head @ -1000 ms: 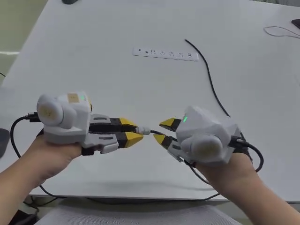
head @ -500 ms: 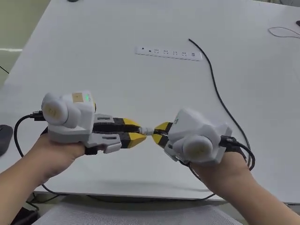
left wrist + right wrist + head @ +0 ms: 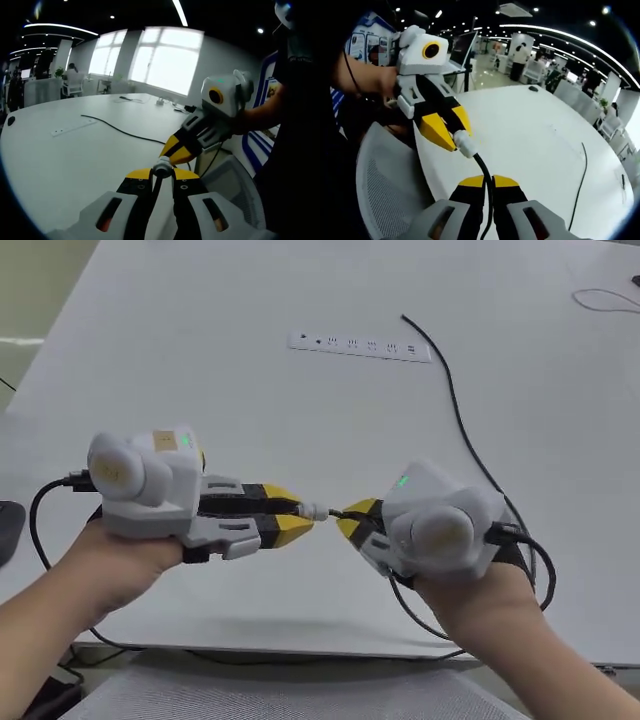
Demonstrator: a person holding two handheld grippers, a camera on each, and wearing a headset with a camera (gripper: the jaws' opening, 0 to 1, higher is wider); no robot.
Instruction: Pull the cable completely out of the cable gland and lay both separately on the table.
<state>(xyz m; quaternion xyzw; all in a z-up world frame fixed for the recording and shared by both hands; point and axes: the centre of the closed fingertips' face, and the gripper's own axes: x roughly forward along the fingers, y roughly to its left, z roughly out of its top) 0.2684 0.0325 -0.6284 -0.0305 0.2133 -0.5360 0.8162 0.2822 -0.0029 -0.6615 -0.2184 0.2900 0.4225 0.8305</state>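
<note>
Over the near edge of the white table (image 3: 300, 300), I am holding the left gripper (image 3: 298, 520) and the right gripper (image 3: 348, 518) nose to nose in the air. I am clamping the left jaws narrowly on the pale cable gland (image 3: 462, 142) and pinching the right jaws tight around the black cable (image 3: 482, 167), which is running straight into the gland. As I am judging it, the pull is barely starting: the cable is not yet out, and laying both pieces down apart is all left to do.
</note>
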